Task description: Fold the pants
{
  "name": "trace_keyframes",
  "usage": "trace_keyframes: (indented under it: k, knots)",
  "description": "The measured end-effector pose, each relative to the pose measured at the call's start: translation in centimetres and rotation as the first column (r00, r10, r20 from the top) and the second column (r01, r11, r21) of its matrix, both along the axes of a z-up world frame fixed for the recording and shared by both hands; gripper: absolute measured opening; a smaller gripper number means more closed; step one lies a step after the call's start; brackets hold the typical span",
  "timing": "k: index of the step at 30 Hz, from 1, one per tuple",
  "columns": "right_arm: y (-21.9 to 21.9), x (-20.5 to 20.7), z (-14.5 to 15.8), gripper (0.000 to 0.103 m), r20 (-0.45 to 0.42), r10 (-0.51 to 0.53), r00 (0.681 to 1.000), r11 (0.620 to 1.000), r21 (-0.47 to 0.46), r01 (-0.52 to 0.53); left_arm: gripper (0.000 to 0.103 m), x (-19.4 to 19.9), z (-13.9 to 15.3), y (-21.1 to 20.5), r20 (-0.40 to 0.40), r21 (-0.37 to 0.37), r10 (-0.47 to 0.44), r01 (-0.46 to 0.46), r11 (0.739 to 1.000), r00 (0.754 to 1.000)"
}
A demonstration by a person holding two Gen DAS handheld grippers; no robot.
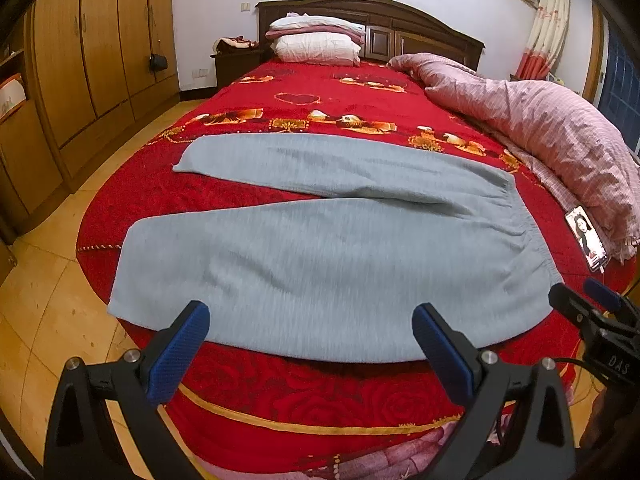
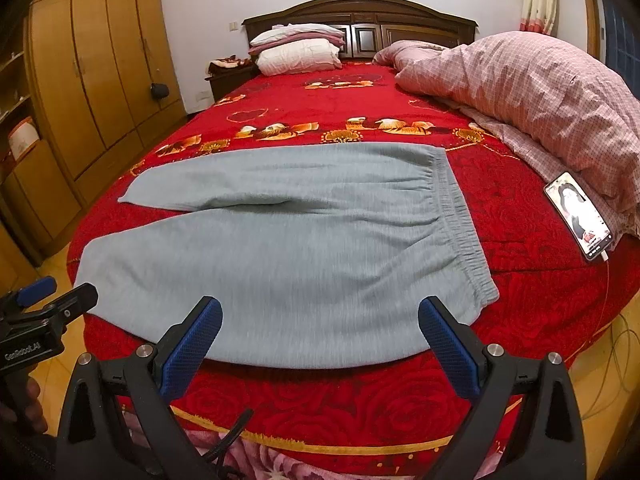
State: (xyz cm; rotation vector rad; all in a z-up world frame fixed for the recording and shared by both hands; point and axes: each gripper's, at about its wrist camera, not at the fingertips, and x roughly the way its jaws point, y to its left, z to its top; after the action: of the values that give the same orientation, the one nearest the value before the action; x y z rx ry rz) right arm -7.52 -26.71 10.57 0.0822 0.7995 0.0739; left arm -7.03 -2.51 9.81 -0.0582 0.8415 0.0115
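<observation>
Grey sweatpants (image 1: 320, 252) lie spread flat across the foot of the red bed, waistband to the right, both legs pointing left, split in a V. The same pants (image 2: 288, 256) show their elastic waistband (image 2: 460, 220) in the right wrist view. My left gripper (image 1: 310, 344) hovers open over the near edge of the near leg, nothing between its blue pads. My right gripper (image 2: 320, 340) is open too, over the near edge close to the waistband corner. The right gripper (image 1: 588, 308) appears at the far right of the left view, the left gripper (image 2: 52, 300) at the far left of the right view.
A lit phone (image 2: 580, 216) lies on the red bedspread (image 2: 520, 280) right of the waistband, against a pink checked duvet (image 2: 540, 92). Pillows (image 1: 316, 40) sit at the headboard. Wooden wardrobes (image 1: 92, 52) line the left wall, with tiled floor between. A hand (image 2: 24, 404) holds the left gripper.
</observation>
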Motion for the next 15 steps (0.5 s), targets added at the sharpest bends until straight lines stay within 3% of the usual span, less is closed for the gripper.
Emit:
trace_keyframes:
  k: [15]
  knots:
    - [-0.21,-0.20,-0.14,0.101,-0.011,-0.030,0.999,1.000,0.003,0.030,0.103,-0.10,-0.30,0.17,-0.005,-0.015,0.009,-0.009,1.000,1.000]
